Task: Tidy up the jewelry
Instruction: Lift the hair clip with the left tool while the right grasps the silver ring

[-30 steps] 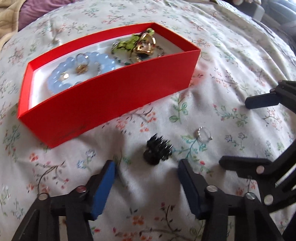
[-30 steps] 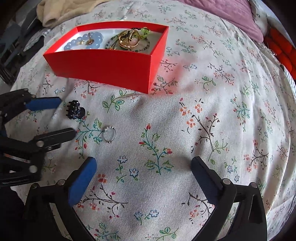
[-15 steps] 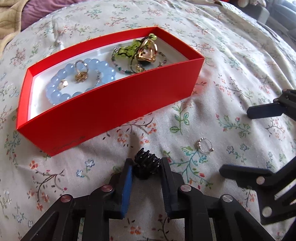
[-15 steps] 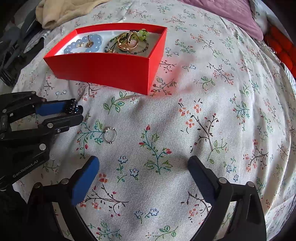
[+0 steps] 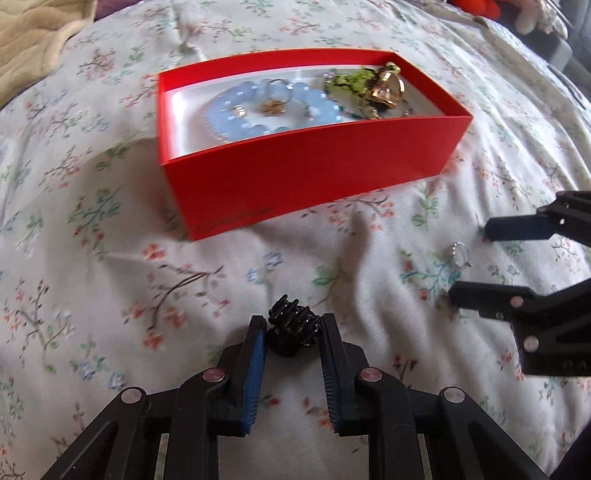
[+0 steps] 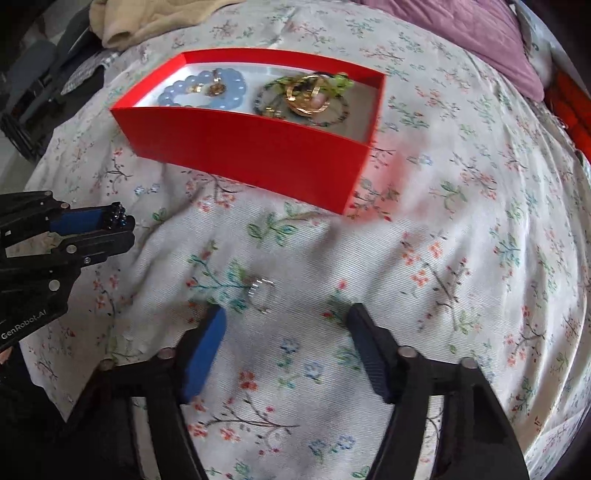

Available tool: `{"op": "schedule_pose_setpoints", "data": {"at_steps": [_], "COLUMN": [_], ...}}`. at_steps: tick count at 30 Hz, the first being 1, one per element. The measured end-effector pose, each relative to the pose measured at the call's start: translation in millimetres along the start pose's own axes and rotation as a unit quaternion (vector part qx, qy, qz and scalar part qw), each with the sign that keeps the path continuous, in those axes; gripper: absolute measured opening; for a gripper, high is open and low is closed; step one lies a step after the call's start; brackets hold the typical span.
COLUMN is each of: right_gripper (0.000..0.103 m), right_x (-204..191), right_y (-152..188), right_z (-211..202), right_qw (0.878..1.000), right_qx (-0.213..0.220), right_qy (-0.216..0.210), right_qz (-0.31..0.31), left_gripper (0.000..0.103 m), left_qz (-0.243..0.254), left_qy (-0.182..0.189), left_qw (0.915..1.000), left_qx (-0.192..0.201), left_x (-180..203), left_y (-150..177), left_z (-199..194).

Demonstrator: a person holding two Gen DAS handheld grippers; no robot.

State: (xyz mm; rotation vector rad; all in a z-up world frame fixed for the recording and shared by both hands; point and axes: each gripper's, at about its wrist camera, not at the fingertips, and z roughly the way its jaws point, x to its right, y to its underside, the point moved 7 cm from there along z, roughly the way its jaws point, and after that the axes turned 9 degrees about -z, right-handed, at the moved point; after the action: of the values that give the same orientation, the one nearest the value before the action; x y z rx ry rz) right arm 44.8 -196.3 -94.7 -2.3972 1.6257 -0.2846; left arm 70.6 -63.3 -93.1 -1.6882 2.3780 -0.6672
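My left gripper [image 5: 291,325] is shut on a small black hair claw clip [image 5: 290,328] and holds it above the floral bedspread, in front of the red box [image 5: 303,177]. The clip also shows in the right wrist view [image 6: 117,218]. The box [image 6: 243,147] holds a blue bead bracelet [image 5: 255,110], a green beaded piece [image 5: 351,83] and gold rings [image 5: 388,88]. A small silver ring [image 6: 260,295] lies on the bedspread just ahead of my open right gripper [image 6: 288,321]; it also shows in the left wrist view [image 5: 461,254].
A beige blanket [image 5: 37,33] lies at the far left of the bed. A purple pillow [image 6: 480,37] lies at the far right. Dark furniture [image 6: 33,85] stands beside the bed's left edge. The bedspread [image 6: 461,240] is soft and wrinkled.
My left gripper closed on the black claw clip and lifted it toward the box. My right gripper moved forward and left, closer to the silver ring.
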Motion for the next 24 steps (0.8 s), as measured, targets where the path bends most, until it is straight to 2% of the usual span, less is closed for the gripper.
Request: {"op": "schedule_pose_setpoints", "data": {"at_steps": [10, 17, 21, 24], "right_gripper": [0.044, 0.019, 0.017, 0.017], "right_x": [-9.4, -17.4, -19.1, -19.3], "right_y": [-10.0, -20.3, -23.3, -25.3], "right_z": [5.7, 9.2, 9.7, 5.5], "right_qw": [1.0, 1.0, 1.0, 0.999], "right_qx": [-0.004, -0.003, -0.003, 0.001], "right_qy": [-0.014, -0.019, -0.019, -0.036], "right_qz": [0.009, 0.013, 0.015, 0.027], "left_gripper": [0.023, 0.023, 0.023, 0.023], "left_qz": [-0.01, -0.013, -0.015, -0.023], "left_qy": [0.002, 0.002, 0.001, 0.001], "left_qw": [0.9999, 0.9999, 0.9999, 0.9997], "left_qx": [0.001, 0.003, 0.004, 0.007], "left_x": [-12.3, -14.3, -16.2, -20.1], "left_y": [4.6, 4.9, 5.7, 4.4], "left_z": [-8.4, -10.9, -12.4, -14.8]}}
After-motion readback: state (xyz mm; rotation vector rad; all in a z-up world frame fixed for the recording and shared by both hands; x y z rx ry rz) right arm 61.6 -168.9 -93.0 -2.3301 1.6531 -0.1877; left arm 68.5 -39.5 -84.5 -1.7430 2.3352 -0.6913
